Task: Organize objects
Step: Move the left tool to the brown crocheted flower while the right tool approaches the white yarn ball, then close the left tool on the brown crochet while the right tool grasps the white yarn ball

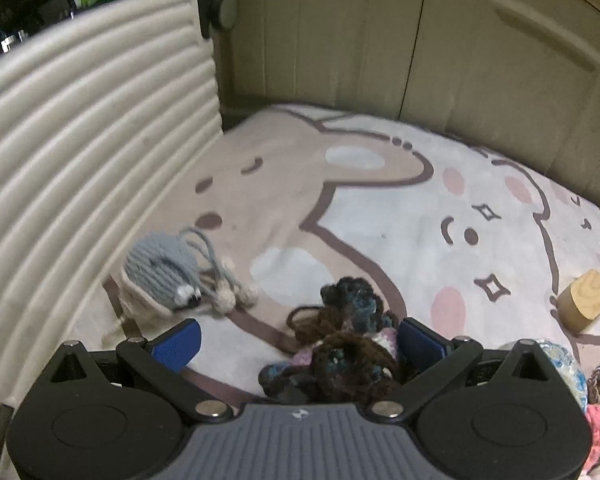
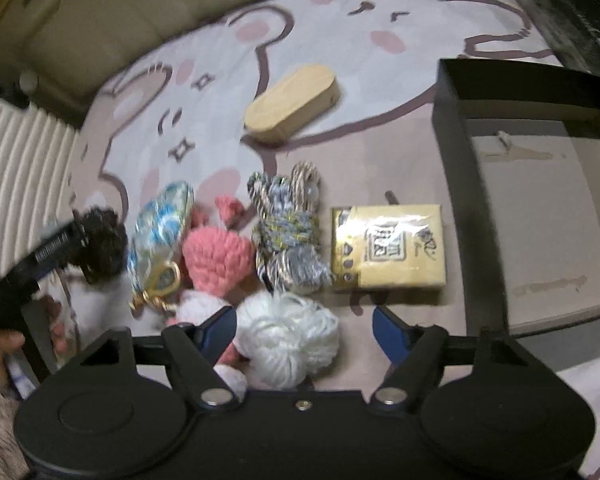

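Surface: a soft blanket (image 2: 380, 16) printed with cartoon bears, pink cheeks and sparkle marks, in cream, tan and brown outline. Beyond it in the left wrist view stand beige panelled cabinet doors (image 1: 480, 40); a cream ribbed panel (image 1: 80, 120) rises along the blanket's left edge.

Landmark: the yellow packet (image 2: 388, 248). It lies flat on the blanket and carries dark printed characters, too blurred to read. Just left of it lies a grey-and-gold braided cord charm (image 2: 288, 228); further left, a pink crocheted heart (image 2: 216, 256), then a blue-and-gold patterned pouch (image 2: 160, 232) with a gold clasp. Above the packet, well apart, rests an oblong wooden box (image 2: 292, 104). To its right stands an open black box (image 2: 452, 128) with a pale floor. Below and left of the packet sits a white yarn ball (image 2: 288, 340).

The right gripper (image 2: 304, 328) has its 2 blue pads apart, the white yarn ball between them; contact cannot be told.

The left gripper (image 1: 300, 340) stands wide open, a dark brown-and-teal crocheted item (image 1: 348, 344) lying against its right pad, unclamped. A grey knitted toy (image 1: 168, 272) lies beside the ribbed panel.
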Tool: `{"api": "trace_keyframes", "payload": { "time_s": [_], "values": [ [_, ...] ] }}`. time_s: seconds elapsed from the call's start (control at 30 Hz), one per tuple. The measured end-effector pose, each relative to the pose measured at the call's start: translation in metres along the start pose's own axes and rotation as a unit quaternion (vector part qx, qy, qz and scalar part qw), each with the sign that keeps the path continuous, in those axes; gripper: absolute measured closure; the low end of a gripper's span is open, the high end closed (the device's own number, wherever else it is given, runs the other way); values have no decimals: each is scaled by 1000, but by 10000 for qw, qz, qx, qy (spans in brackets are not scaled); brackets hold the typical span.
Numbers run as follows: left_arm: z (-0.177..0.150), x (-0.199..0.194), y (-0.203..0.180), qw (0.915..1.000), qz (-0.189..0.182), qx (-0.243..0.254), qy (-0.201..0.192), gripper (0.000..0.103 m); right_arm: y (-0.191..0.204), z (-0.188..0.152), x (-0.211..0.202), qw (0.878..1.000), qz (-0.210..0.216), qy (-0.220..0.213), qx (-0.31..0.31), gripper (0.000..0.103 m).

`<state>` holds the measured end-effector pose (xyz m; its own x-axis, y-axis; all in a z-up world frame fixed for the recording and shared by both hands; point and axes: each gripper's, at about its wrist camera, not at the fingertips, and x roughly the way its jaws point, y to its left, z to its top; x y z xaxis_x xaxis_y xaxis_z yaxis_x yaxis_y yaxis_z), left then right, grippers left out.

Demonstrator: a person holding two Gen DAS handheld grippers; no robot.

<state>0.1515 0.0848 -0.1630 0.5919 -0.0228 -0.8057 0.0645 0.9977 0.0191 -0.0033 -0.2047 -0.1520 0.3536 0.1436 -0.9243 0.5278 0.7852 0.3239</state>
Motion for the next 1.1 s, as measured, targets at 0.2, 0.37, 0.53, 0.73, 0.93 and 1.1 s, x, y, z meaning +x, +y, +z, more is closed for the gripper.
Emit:
{"api": "trace_keyframes", "payload": {
  "time_s": [0.2,0.37,0.53,0.73,0.93,1.1],
  "values": [
    [4,8,-2,9972,-321,-243,632,0,10,-4,11,9987,-196,176,-429,29],
    [-4,4,-14,9962,-519,210,673,0,16,-5,19,9967,-276,253,-720,29],
    [-7,18,-17,9890,-805,491,1137,0,21,-7,29,9945,-254,441,-920,32],
    [-2,18,-14,9914,-748,192,1060,0,24,-10,36,9926,-49,620,-1042,53],
    [2,14,-12,9882,-1070,71,1095,36,21,-9,29,9933,75,665,-939,63],
    [-1,7,-16,9871,-1176,38,1089,56,24,-8,17,9943,45,434,-972,67]
  ]
}}
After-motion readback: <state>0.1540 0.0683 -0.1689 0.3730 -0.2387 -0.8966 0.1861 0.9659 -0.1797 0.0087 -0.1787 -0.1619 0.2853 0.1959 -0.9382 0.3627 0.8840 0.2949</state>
